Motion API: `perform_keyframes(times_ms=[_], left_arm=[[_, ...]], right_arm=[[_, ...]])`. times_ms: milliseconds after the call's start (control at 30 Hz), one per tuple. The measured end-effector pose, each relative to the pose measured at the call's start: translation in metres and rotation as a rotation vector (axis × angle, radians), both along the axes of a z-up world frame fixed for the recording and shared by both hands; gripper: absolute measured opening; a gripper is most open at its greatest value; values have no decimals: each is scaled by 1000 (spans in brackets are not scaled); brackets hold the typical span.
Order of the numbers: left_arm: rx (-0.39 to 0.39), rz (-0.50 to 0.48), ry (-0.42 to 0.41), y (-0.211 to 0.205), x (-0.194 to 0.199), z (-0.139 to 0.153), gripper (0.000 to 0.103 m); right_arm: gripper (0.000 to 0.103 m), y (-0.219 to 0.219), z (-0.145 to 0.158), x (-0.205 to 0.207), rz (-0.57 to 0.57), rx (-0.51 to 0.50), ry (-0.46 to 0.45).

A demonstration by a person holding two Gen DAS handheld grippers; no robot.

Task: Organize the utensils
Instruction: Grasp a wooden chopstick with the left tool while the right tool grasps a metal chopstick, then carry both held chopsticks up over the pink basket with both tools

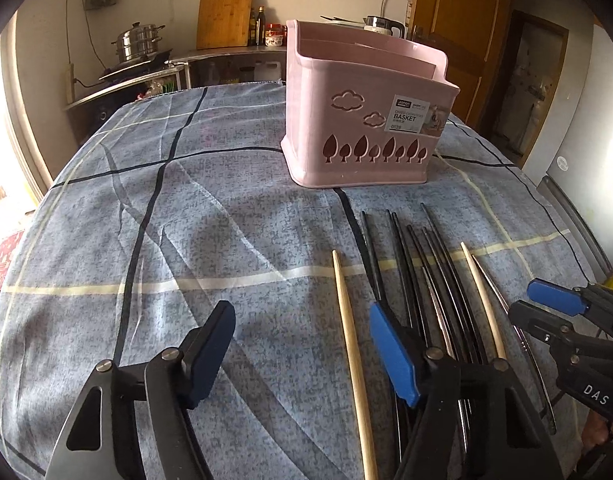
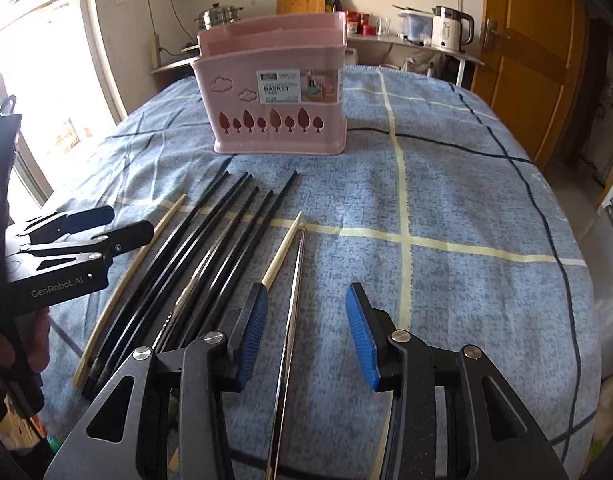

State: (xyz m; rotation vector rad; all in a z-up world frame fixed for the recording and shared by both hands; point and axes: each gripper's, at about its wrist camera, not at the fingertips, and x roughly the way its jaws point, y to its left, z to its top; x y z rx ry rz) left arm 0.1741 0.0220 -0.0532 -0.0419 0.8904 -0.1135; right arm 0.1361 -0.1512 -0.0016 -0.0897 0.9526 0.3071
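A pink plastic basket (image 1: 358,120) (image 2: 274,120) stands on the blue checked cloth. In front of it lie several black chopsticks (image 1: 418,264) (image 2: 210,248), some pale wooden ones and a metal one. My left gripper (image 1: 302,310) (image 2: 130,220) is open and hangs low over the cloth, with a wooden chopstick (image 1: 352,352) (image 2: 146,256) lying between its fingers, untouched. My right gripper (image 2: 306,290) (image 1: 524,298) is open too, straddling the metal chopstick (image 2: 290,320). Another wooden chopstick (image 2: 282,252) runs under its left finger.
The cloth-covered table (image 2: 466,200) drops off at the right edge. Behind it a counter holds a steel steamer pot (image 1: 140,42), a cutting board (image 1: 224,16), bottles and a kettle (image 2: 450,28). A wooden door (image 2: 534,48) is at the far right.
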Motion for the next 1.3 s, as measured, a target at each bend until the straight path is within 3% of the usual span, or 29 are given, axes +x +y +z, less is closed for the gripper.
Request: perform_keyframes(times_ms=[300, 400, 633, 733, 1000, 1300], left_arm=[[36, -51, 28, -13, 19, -6, 51], [69, -63, 28, -19, 23, -6, 44], [115, -91, 53, -31, 36, -2, 22], [115, -98, 66, -35, 41, -2, 8], [90, -102, 75, -30, 44, 8, 4], [28, -114, -4, -22, 33, 56, 4]], right_arm=[[32, 4, -10, 25, -1, -18, 45], [24, 7, -10, 31, 2, -30, 50], [19, 14, -10, 50, 9, -46, 84], [8, 15, -10, 56, 18, -42, 99], [5, 7, -4, 61, 12, 33, 129], [4, 0, 31, 55, 14, 96, 75]])
